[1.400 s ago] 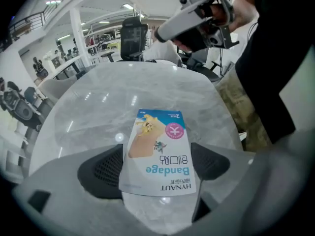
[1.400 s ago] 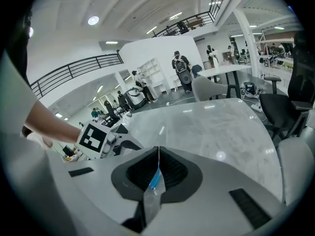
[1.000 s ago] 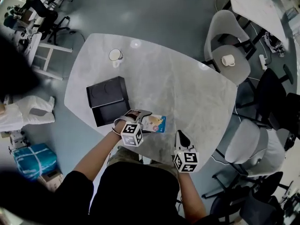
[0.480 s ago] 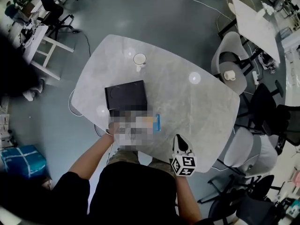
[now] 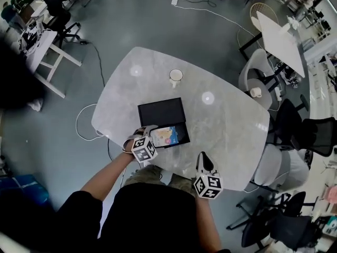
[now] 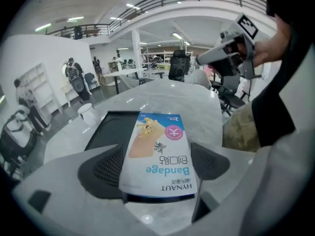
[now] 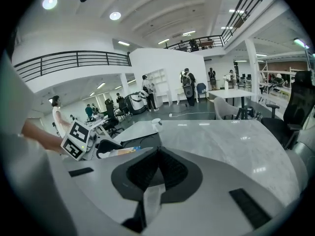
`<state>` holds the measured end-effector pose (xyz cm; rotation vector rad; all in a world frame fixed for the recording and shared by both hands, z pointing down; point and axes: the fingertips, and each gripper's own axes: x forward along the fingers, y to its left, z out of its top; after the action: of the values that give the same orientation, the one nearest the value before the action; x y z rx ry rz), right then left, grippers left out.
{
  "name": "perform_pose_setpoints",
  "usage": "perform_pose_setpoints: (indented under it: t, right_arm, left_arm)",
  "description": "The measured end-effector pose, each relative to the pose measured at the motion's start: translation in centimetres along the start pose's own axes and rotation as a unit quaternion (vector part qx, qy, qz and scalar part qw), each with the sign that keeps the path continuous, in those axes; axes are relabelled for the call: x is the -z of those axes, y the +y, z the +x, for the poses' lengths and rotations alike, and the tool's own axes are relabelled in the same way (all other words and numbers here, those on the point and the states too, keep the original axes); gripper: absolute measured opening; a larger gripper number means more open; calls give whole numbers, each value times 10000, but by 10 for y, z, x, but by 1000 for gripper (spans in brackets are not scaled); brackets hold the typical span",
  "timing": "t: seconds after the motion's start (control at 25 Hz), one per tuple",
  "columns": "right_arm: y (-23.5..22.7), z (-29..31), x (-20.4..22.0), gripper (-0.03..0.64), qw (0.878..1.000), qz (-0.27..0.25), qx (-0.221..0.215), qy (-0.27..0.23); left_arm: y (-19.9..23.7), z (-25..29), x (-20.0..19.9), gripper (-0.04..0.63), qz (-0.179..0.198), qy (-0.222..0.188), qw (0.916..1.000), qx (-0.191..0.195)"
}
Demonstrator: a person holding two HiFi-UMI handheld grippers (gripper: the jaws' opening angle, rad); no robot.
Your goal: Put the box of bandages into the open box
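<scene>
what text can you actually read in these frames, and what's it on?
"HYNAUT": on the box of bandages, upside down in the left gripper view.
"Bandage": same box, blue print.
"创口贴": same box, beside "Bandage".
Pink round badge and the small print on the box: too small to read.
Head view and right gripper view: nothing legible.

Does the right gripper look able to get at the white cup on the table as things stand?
Probably yes. The right gripper is empty, jaws together, and only bare table lies between it and the cup; the open box lies just left of that line. The jaws must open first.
</scene>
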<state>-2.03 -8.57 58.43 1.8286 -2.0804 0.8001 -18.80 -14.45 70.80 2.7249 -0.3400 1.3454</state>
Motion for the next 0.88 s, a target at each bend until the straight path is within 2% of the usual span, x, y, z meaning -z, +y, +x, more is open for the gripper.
perform_pose_setpoints:
  t: [0.12, 0.2, 0.4, 0.6, 0.76, 0.88]
  right_arm:
    - [15, -7, -1, 14, 10000, 27, 70, 19]
    - [19, -13, 0, 14, 9999, -82, 103, 99]
    - [16, -18, 12, 14, 9993, -148, 173, 296]
    - [23, -14, 7, 14, 9992, -186, 228, 266]
    - [30, -18, 5, 14, 9946, -866, 424, 374]
    - [19, -19, 12, 14, 9927, -852, 664, 538]
  left_arm:
    - [5, 0, 13, 445, -576, -105, 9981, 164]
    - [2, 7, 20, 445, -717, -127, 9970, 252]
    - [-8, 30, 27, 445, -553, -39, 9981, 271]
    - [-8, 45, 35, 445, -331, 197, 9989, 258]
    - [-6, 53, 43, 445, -506, 296, 9976, 362]
    - [-7, 58, 44, 445, -389, 340, 9977, 430]
